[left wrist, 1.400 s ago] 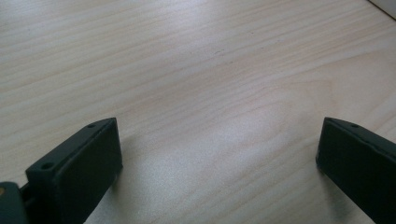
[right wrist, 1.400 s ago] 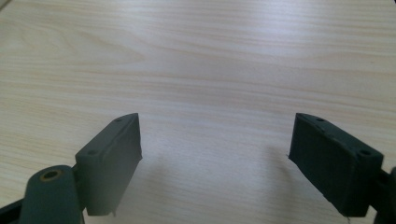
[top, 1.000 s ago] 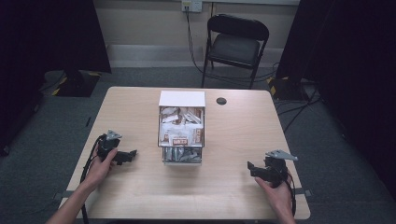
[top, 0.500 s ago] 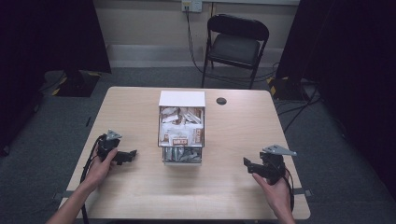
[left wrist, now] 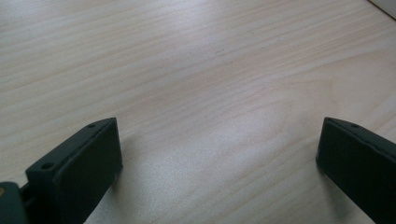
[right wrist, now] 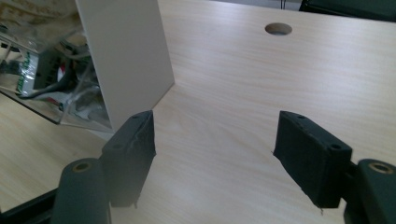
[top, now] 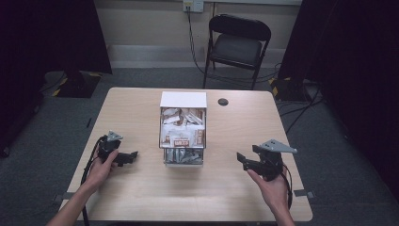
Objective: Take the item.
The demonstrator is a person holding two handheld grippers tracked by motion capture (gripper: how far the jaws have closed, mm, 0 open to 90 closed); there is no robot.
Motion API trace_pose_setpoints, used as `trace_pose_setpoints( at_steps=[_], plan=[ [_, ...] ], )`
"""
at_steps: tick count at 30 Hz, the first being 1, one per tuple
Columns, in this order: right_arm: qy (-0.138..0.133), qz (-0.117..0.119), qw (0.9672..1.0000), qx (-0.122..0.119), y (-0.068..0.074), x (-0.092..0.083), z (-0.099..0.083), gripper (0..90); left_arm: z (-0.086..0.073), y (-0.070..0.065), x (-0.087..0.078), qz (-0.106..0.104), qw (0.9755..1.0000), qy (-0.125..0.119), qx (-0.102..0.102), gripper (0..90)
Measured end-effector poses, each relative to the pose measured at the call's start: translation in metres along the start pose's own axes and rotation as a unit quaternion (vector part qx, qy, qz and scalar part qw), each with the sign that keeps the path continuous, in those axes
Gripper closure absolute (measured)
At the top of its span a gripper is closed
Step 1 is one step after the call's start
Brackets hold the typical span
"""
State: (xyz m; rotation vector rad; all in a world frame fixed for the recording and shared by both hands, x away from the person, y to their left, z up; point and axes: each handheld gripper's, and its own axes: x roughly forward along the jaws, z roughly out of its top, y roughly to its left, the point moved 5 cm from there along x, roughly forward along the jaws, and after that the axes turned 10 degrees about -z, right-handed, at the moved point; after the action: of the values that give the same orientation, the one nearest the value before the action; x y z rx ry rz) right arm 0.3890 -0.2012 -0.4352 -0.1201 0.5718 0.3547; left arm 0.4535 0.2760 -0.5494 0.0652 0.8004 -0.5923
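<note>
A: What stands in the middle of the surface (top: 141,117)?

B: A box (top: 183,128) with clear walls and a white panel along its far top edge. It is packed with small wrapped packets (top: 182,123), white and brown, one with a reddish label facing up. It sits upright at the centre of the pale wood, well apart from both hands.

A: And the tongs?

B: The left tongs (top: 132,156) lie low on the surface to the box's left, jaws apart, nothing between them. The right tongs (top: 241,158) are held above the surface to the box's right, pointing toward it. Their jaws have just been closing somewhat, yet they stand apart with nothing between them.

A: What does the right gripper view add?

B: It looks along the right tongs (right wrist: 212,140) at the box (right wrist: 128,56) from the side: the white panel reads as a flat upright sheet, and behind the clear wall the crumpled wrappers (right wrist: 42,65) show with green and grey print. A round hole (right wrist: 278,29) in the surface lies beyond; from above that hole (top: 223,101) is just a dark dot right of the box's far corner.

A: And the left gripper view?

B: Bare wood grain between the spread left tongs (left wrist: 217,154), close to the surface. The high view alone takes in the folding chair (top: 239,44) behind the surface and the cables (top: 291,101) on the grey floor.
</note>
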Motion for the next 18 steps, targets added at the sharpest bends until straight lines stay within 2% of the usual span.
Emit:
trace_pose_setpoints(
  at_steps=[3,5,9,14,18],
  plan=[
    [-0.007,0.019,0.9998,0.009,0.006,0.0,0.011,31.5,0.0,0.0,0.0,0.0,1.0,0.0,0.0,0.0],
    [-0.01,0.023,0.9997,0.006,0.009,-0.001,0.016,32.5,0.0,0.0,0.0,0.0,1.0,-0.001,0.0,0.0],
    [0.0,0.037,0.9993,0.002,0.016,-0.001,0.028,32.1,0.0,0.0,0.0,-0.001,1.0,-0.002,-0.002,0.0],
    [-0.009,0.055,0.9984,0.001,0.022,-0.008,0.045,32.2,0.0,0.0,0.0,-0.001,1.0,-0.001,-0.002,0.0],
    [-0.026,0.076,0.9967,0.007,0.027,-0.016,0.06,35.1,0.0,0.0,0.0,-0.001,1.0,-0.002,-0.002,0.0]
  ],
)
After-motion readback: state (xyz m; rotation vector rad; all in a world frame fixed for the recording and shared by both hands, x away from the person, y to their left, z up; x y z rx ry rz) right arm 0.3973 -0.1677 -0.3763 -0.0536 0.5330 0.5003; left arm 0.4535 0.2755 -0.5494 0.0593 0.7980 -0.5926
